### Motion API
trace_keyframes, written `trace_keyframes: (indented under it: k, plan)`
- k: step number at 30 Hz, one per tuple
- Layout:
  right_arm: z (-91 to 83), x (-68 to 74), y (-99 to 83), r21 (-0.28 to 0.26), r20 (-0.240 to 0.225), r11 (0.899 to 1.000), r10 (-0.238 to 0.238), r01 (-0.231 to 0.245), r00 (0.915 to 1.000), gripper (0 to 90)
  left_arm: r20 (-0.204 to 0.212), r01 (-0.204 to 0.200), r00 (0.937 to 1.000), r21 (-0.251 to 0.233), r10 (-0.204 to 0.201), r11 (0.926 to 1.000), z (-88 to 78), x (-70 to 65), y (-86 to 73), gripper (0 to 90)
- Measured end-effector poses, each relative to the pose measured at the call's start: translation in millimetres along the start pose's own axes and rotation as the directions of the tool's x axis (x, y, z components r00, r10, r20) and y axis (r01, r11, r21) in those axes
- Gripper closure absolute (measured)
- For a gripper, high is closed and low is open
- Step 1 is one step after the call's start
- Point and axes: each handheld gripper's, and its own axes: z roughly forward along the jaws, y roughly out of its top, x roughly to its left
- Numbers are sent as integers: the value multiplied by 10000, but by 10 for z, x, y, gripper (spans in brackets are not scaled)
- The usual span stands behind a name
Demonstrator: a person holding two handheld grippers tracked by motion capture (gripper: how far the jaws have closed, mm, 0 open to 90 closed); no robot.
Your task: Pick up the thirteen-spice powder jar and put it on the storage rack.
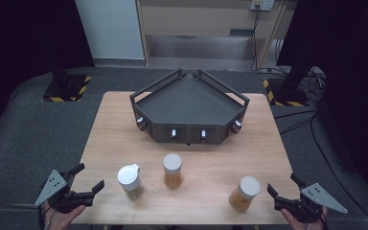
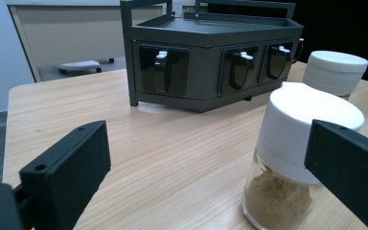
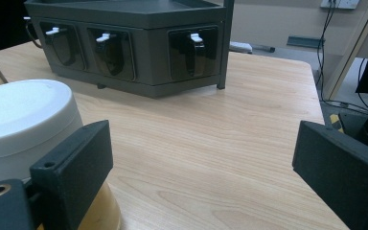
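The counter [image 1: 124, 124] is a pale wood-grain slab, rectangular and matte. Toward its far edge sits a dark grey metal rack [image 1: 189, 108], wedge-shaped with a flat tray top, thin rails and glossy black compartments in its front faces, each with a small white handle. Three jars stand upright on the near half, long axes vertical, all clear glass cylinders with smooth white plastic caps: the left jar [image 1: 131, 181] holds tan powder and has a cap with a pouring lip, the middle jar [image 1: 172, 170] holds amber contents, and the right jar [image 1: 244, 193] has a plain round cap over yellow-orange contents. The left gripper [image 1: 87, 179] hovers at the near left corner, its blocky matte black jaws spread wide and empty, the left jar just beyond them. The right gripper [image 1: 282, 185] hovers at the near right corner, jaws likewise spread wide and empty, the right jar just beside it.
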Motion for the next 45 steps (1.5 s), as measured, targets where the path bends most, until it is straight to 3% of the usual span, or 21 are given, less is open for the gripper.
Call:
trace_keyframes:
  k: [8,19,30,45]
  plan:
    - [-3,-3,-2,-10,14,10000,48,-48,10000,67,292,-80,9995,58,79,10000,49,-17,197,9]
    - [-13,-8,-9,-55,21,10000,75,-75,10000,69,1041,-199,9944,122,186,9997,196,-92,350,8]
    - [-15,-11,-13,-75,18,9999,93,-93,10000,69,1720,-401,9846,423,322,9983,468,-190,348,8]
    - [-21,-18,-21,-122,17,9999,107,-107,9999,72,2140,-437,9766,998,214,9941,772,-230,216,51]
